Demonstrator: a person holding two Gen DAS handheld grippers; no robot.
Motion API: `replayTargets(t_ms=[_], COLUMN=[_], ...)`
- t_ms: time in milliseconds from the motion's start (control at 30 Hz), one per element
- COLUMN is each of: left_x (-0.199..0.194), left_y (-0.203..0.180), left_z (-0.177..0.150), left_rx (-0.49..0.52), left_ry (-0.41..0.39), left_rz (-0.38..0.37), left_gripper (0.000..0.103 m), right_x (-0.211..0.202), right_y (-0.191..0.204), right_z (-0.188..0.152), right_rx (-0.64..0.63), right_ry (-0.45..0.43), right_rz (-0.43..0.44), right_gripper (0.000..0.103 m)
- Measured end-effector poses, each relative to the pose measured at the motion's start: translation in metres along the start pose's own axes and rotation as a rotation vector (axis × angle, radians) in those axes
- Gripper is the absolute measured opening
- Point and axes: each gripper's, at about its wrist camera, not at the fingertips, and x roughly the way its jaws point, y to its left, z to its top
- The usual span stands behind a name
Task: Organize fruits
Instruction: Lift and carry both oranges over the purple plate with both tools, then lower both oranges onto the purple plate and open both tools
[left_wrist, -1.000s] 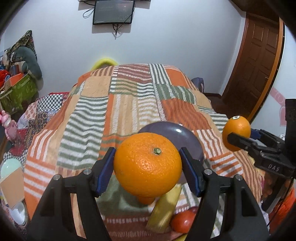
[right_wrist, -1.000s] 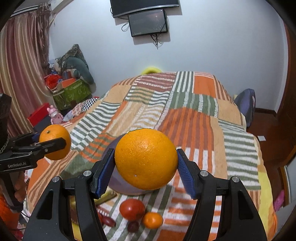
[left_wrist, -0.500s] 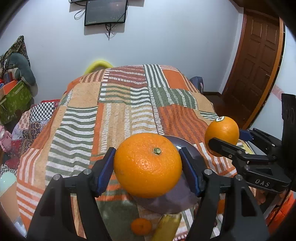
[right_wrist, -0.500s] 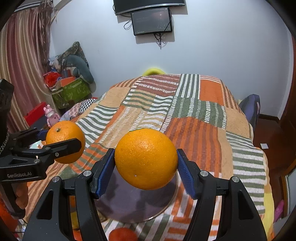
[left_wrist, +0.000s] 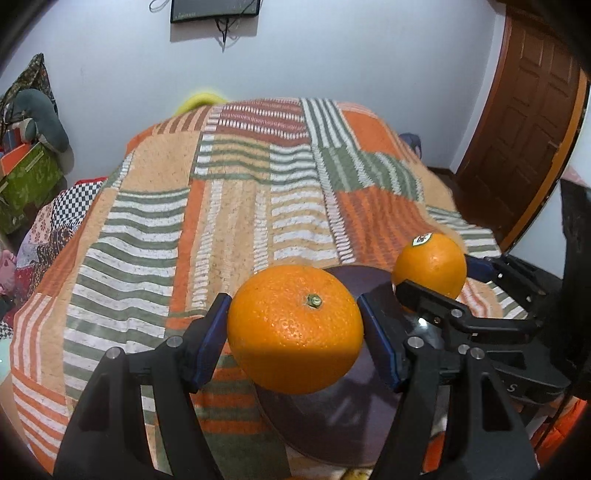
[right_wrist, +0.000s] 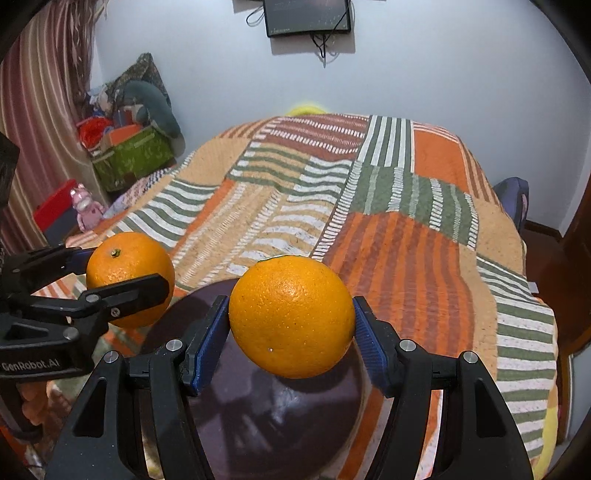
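My left gripper (left_wrist: 293, 332) is shut on an orange with a green stem (left_wrist: 294, 328); it also shows in the right wrist view (right_wrist: 130, 278). My right gripper (right_wrist: 291, 325) is shut on a second orange (right_wrist: 291, 317), which bears a sticker in the left wrist view (left_wrist: 430, 265). Both oranges hang just above a dark purple plate (right_wrist: 277, 417) that lies on the striped patchwork bedspread (left_wrist: 236, 206). The plate also shows in the left wrist view (left_wrist: 325, 421). The two grippers are side by side, left one to the left.
A wooden door (left_wrist: 524, 122) stands at the right. A green box (right_wrist: 133, 157) with clutter and a pink toy (right_wrist: 86, 208) sit on the floor left of the bed. A screen (right_wrist: 308, 16) hangs on the far wall.
Both grippers have moved forward and down over the plate, coming closer together. The loose fruits at the bed's near edge have dropped out of view.
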Motion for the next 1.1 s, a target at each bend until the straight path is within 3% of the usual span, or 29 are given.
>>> replayTargets(t_ms=[500, 833, 1033, 1100], left_x=[0.046, 0.055, 0.048, 0.04], left_y=[0.005, 0.008, 0.006, 0.005], left_z=[-0.001, -0.002, 0.0, 0.002], left_rx=[-0.003, -0.015, -0.001, 0.009], left_ry=[0.101, 0.14, 0.13, 0.102], left_rz=[-0.022, -0.026, -0.032, -0.021], left_gripper=[0.068, 0.068, 0.069, 0.074], right_x=[0.035, 0.036, 0.037, 0.032], right_y=[-0.018, -0.02, -0.02, -0.019], right_z=[-0.005, -0.006, -0.004, -0.002], right_rx=[-0.003, -0.013, 0.0, -0.001], right_ry=[0.119, 0.135, 0.148, 0.134], right_rz=[0.031, 0.049, 0.049, 0.051], right_gripper=[0.062, 0.063, 0.063, 0.064])
